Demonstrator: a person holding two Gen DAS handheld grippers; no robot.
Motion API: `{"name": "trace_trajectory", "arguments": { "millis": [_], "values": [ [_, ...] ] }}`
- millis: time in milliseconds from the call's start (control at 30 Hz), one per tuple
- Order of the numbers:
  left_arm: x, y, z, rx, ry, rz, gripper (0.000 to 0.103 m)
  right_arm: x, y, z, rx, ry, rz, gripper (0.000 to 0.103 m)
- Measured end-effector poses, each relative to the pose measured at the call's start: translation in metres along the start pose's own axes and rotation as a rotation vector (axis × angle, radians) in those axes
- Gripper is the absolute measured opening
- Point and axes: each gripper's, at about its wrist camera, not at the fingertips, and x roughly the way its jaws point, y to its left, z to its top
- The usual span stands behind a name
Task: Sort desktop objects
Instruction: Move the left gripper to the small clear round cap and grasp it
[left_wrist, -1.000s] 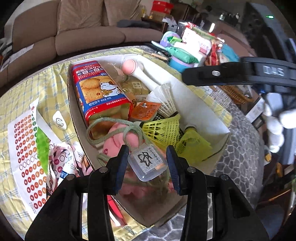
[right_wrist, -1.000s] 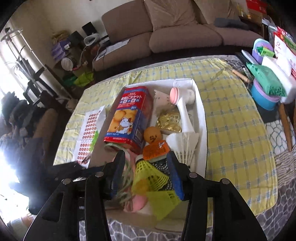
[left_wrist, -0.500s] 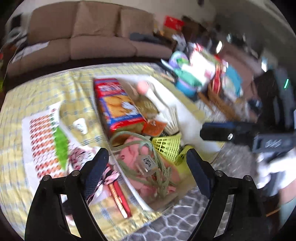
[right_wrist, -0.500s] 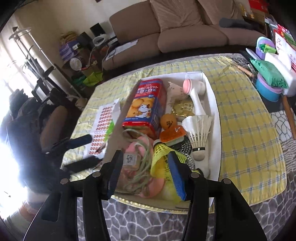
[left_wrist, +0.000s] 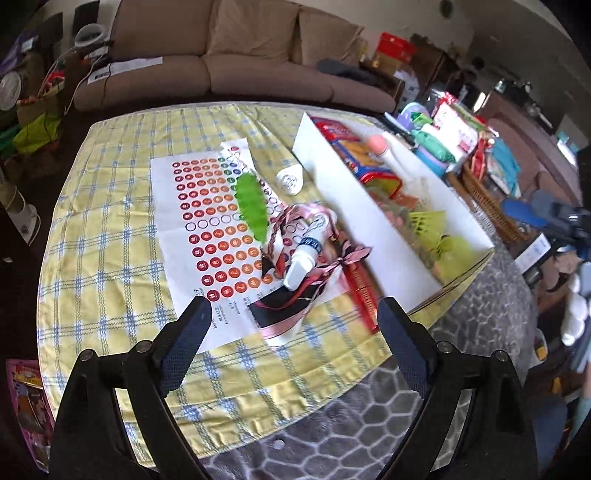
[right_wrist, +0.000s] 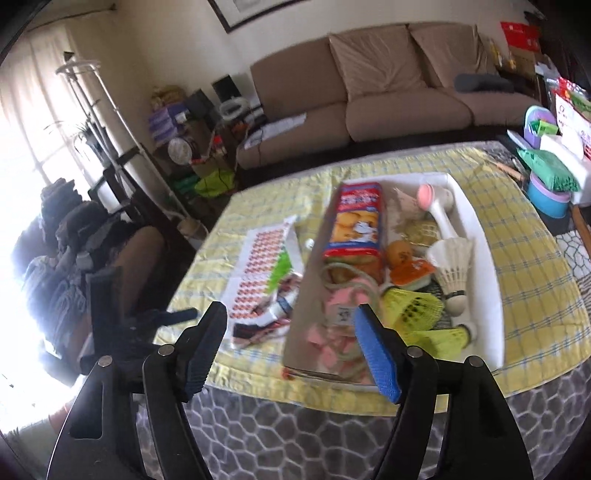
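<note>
A small white tube (left_wrist: 303, 260) is seen lying on the yellow checked tablecloth (left_wrist: 110, 258), tangled in a pink-and-black braided ribbon (left_wrist: 295, 295), just beside the white cardboard box (left_wrist: 369, 229) into which items are being sorted. The tube is judged to be light, rigid and somewhat slippery, so it would best be taken across its middle, clear of the cap. The ribbon is soft and limp and would likely drag along if caught; it would be better pinched at a bunched part. A green leaf-shaped piece (left_wrist: 252, 204) and a sticker sheet (left_wrist: 199, 221) lie beneath and beside them, both thin and flat, hard to lift except at an edge. A red flat stick-like item (left_wrist: 360, 291) rests against the box wall, and a small white oval object (left_wrist: 290, 179) lies near the box's far corner.

The left gripper (left_wrist: 293, 338) is held above the near table edge with its jaws spread wide and nothing between them. The right gripper (right_wrist: 291, 349) is likewise held wide and empty, in front of the box.

Inside the box are seen a red biscuit packet (right_wrist: 354, 225), a white shuttlecock (right_wrist: 452, 264), yellow shuttlecocks (right_wrist: 413, 306) and a pink soft item wound with cord (right_wrist: 343, 295).

The table stands on a grey hexagon-patterned rug (left_wrist: 332, 424); a brown sofa (right_wrist: 388, 92) sits behind it.
</note>
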Motion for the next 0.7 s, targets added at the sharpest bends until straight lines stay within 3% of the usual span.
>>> {"name": "trace_trajectory", "arguments": {
  "millis": [133, 233, 433, 567, 700],
  "values": [
    [0.017, -0.011, 0.005, 0.064, 0.016, -0.016, 0.071, 0.010, 0.008, -0.011, -0.007, -0.047, -0.002, 0.073],
    [0.031, -0.022, 0.015, 0.116, 0.017, -0.020, 0.070, 0.020, 0.000, -0.016, 0.023, -0.052, 0.014, 0.073],
    [0.053, -0.012, 0.066, 0.079, -0.043, -0.006, 0.071, 0.019, -0.013, -0.018, 0.040, -0.083, 0.005, 0.073],
    [0.086, -0.024, 0.103, 0.240, -0.034, 0.042, 0.071, 0.017, -0.016, -0.017, 0.026, -0.075, 0.008, 0.073],
    [0.113, -0.025, 0.119, 0.370, 0.018, 0.003, 0.070, 0.014, -0.023, -0.017, 0.027, -0.067, 0.021, 0.073]
  ]
}}
